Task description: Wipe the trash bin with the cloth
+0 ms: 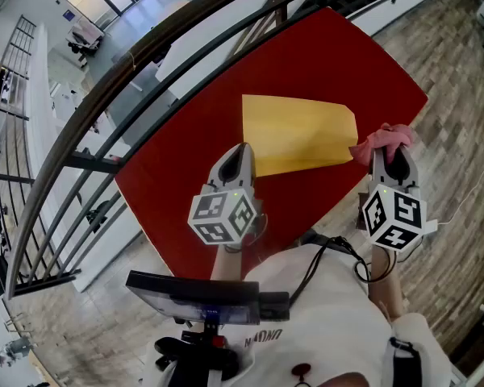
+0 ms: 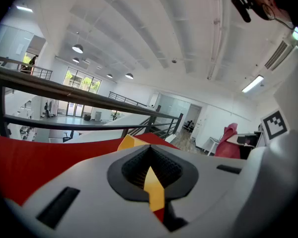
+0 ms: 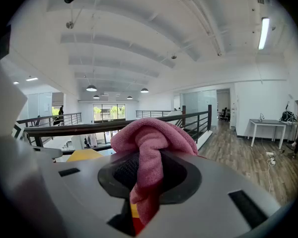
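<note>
Holding the pink cloth (image 1: 385, 139) in your right gripper (image 1: 391, 158), you have its jaws pinched on a bunched fold. In the right gripper view the cloth (image 3: 154, 138) mounds up above the jaws and a tail of it hangs down between them. This gripper sits at the right edge of the red table (image 1: 185, 184), just beside the narrower end of the yellow trash bin (image 1: 302, 131).

The trash bin lies on its side in the middle of the table, wider end toward the railing (image 1: 105, 95). Your left gripper (image 1: 244, 147) reaches the lower corner of that wider end. In the left gripper view its jaws are drawn nearly together with a thin yellow strip between them. They appear to be nipping the bin's edge, though the view is too tight to be certain. The cloth sits against the bin's narrower end, contact unclear.
</note>
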`<state>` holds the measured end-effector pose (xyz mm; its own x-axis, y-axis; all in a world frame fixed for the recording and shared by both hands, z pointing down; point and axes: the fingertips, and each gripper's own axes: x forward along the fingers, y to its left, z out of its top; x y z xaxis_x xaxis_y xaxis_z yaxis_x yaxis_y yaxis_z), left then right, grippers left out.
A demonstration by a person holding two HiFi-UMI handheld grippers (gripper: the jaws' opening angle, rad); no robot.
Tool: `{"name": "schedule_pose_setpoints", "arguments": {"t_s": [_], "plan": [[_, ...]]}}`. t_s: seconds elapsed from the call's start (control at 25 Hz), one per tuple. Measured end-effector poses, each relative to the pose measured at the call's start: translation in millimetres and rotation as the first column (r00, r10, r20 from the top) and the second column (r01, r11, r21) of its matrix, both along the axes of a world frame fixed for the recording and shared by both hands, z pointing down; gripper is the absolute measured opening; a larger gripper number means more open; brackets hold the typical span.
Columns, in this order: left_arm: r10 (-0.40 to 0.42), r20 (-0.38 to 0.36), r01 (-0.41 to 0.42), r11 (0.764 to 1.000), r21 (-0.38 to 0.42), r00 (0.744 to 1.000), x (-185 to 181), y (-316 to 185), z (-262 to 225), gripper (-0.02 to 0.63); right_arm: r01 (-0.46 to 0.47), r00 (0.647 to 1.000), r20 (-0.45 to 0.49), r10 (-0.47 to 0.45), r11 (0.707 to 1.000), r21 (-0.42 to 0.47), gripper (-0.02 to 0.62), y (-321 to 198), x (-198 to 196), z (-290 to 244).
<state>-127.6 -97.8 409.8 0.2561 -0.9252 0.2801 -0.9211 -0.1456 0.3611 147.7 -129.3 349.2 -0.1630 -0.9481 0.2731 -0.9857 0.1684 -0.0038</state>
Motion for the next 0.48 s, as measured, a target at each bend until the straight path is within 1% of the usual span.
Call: {"name": "schedule_pose_setpoints", "arguments": {"t_s": [0.48], "plan": [[0.006,-0.007,-0.006,1.0,0.007,1.0,-5,-4,1,0.002,0.017,1.0,0.001,-0.017,1.0,-0.007,0.091,-4,-13,5]]}}
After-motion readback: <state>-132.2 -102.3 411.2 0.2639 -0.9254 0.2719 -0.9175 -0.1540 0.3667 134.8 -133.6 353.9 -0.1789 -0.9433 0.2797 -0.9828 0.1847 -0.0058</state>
